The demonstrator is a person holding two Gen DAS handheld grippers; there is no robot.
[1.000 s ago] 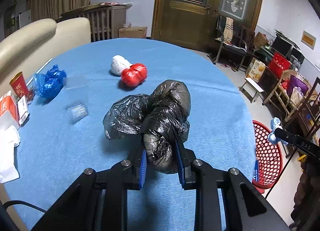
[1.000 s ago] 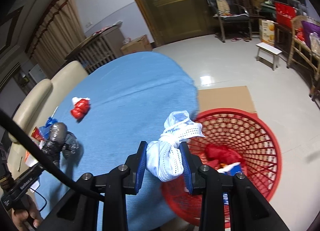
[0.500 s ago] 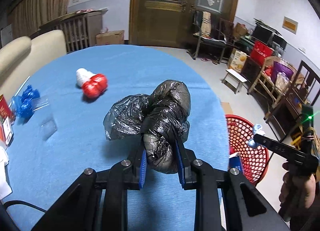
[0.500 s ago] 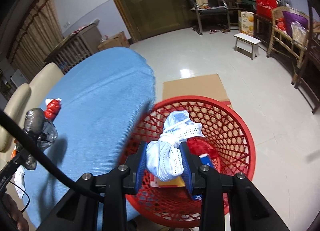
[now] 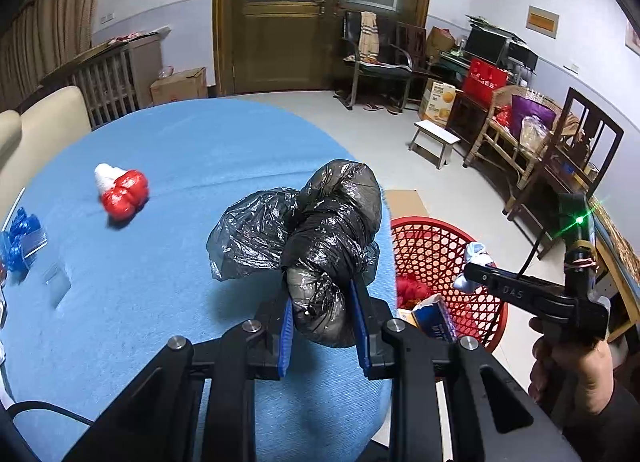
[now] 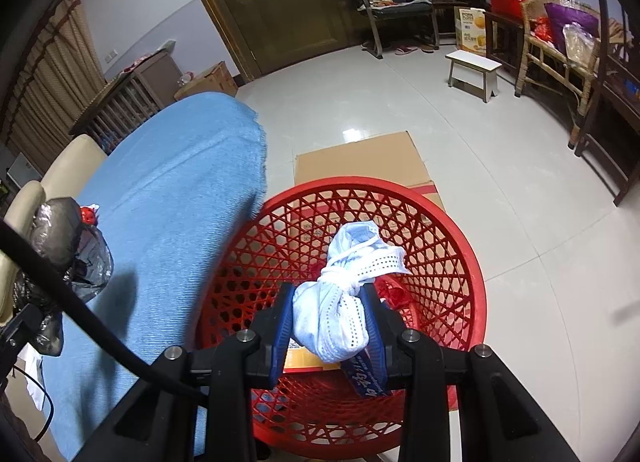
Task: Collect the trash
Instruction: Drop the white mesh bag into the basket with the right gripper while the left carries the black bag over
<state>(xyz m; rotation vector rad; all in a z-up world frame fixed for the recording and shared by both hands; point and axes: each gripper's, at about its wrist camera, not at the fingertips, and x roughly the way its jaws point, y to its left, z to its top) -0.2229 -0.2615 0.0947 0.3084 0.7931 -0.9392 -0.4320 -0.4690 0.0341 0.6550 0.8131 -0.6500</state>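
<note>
My left gripper (image 5: pixel 323 310) is shut on a knotted black plastic bag (image 5: pixel 320 234) and holds it above the blue table's right edge. My right gripper (image 6: pixel 330 318) is shut on a knotted white bag (image 6: pixel 340 302) and holds it over the red mesh basket (image 6: pixel 452 222) on the floor. The basket (image 5: pixel 488 246) shows to the right of the table in the left wrist view, with the right gripper (image 5: pixel 476 274) over it. It holds red trash (image 6: pixel 394 294) and a blue packet (image 5: pixel 434 316). A red and white bag (image 5: pixel 122 190) lies on the table.
The blue cloth covers the table (image 5: pixel 160 182). Blue wrappers (image 5: pixel 18 238) lie at its left edge. Flat cardboard (image 6: pixel 360 160) lies under the basket. A small white stool (image 6: pixel 472 72), chairs and wicker furniture stand on the tiled floor at the right.
My right gripper has carried the white bag from the table edge to over the basket. My left gripper has moved right toward the table edge with the black bag.
</note>
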